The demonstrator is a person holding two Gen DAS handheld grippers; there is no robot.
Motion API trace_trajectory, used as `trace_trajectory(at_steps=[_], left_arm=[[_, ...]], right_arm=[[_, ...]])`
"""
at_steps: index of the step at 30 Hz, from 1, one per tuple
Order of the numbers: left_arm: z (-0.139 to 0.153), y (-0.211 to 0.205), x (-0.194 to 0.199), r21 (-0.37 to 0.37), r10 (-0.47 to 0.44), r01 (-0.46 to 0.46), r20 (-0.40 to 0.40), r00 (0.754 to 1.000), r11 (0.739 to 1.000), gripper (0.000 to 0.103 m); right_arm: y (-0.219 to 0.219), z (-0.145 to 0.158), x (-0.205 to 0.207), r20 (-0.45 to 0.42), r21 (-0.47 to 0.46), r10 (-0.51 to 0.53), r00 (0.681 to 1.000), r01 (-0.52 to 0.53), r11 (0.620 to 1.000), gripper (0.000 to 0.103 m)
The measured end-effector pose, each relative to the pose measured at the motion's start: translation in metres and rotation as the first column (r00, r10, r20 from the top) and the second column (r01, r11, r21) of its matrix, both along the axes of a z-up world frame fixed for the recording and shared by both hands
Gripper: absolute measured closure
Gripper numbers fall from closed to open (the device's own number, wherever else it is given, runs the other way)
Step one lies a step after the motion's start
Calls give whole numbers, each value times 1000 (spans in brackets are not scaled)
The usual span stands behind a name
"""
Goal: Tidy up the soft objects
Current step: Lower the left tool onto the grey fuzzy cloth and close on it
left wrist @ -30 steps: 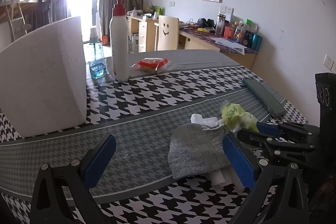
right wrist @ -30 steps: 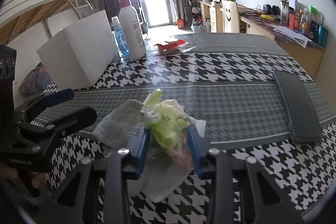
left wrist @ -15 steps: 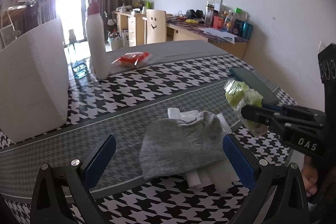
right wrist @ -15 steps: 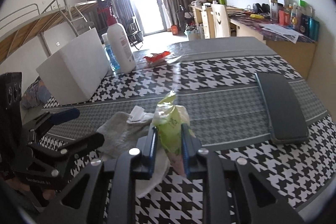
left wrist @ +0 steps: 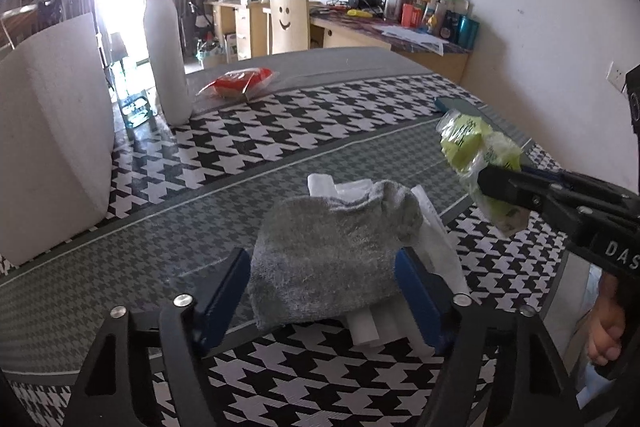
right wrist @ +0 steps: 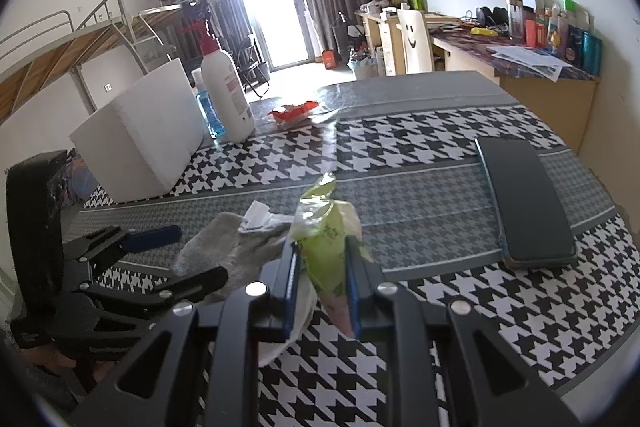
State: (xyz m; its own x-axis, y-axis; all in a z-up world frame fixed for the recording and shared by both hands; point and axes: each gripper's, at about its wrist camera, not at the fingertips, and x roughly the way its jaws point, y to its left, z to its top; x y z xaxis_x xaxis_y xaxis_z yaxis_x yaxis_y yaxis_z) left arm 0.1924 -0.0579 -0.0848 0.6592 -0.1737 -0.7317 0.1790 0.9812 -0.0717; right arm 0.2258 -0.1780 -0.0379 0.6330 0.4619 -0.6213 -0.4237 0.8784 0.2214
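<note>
Covering the whole work area was a table (right wrist: 420, 187) w/ black-and-white houndstooth cloth. Largest item on it: white foam block (right wrist: 140, 139), at approx 10 o'clock in the right wrist view. Just beside the block stood a white pump bottle (right wrist: 226, 95) w/ red top, approx 11 o'clock. Dark flat pad (right wrist: 524, 203) lay at 3 o'clock, well apart from the rest. Grey cloth (left wrist: 332, 251) lay crumpled at table centre, on top of white tissue sheets (left wrist: 436, 251). Red snack packet (left wrist: 236, 87) lay flat at approx 12 o'clock, near the bottle. Left gripper (left wrist: 324, 291): jaws closing, cloth between them, pads at its two sides; firm contact not evident. Right gripper (right wrist: 322, 287): jaws clamped on a green plastic packet (right wrist: 326, 239), held off the table at approx 3 o'clock in the left wrist view.
</note>
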Motion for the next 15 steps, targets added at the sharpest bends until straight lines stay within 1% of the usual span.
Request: trace_trajectory(at_steps=[5, 7, 9, 12, 15], left_arm=[[-7, 2, 2, 10, 9, -8, -33, 999, 1000, 43], [-9, 3, 2, 14, 11, -10, -45, 999, 1000, 51], [-11, 5, 3, 12, 17, -16, -58, 998, 1000, 57], [-9, 6, 0, 2, 12, -12, -54, 998, 1000, 68], [-6, 5, -4, -6, 0, -1, -47, 999, 1000, 75]], right_arm=[[0, -1, -1, 0, 3, 4, 1000, -4, 1000, 78], [-1, -1, -1, -1, 4, 3, 1000, -3, 1000, 78], [-1, -1, -1, 1, 6, 3, 1000, -3, 1000, 78], [-2, -2, -1, 2, 9, 4, 1000, -4, 1000, 78], [-3, -2, -2, 3, 12, 4, 1000, -4, 1000, 78]])
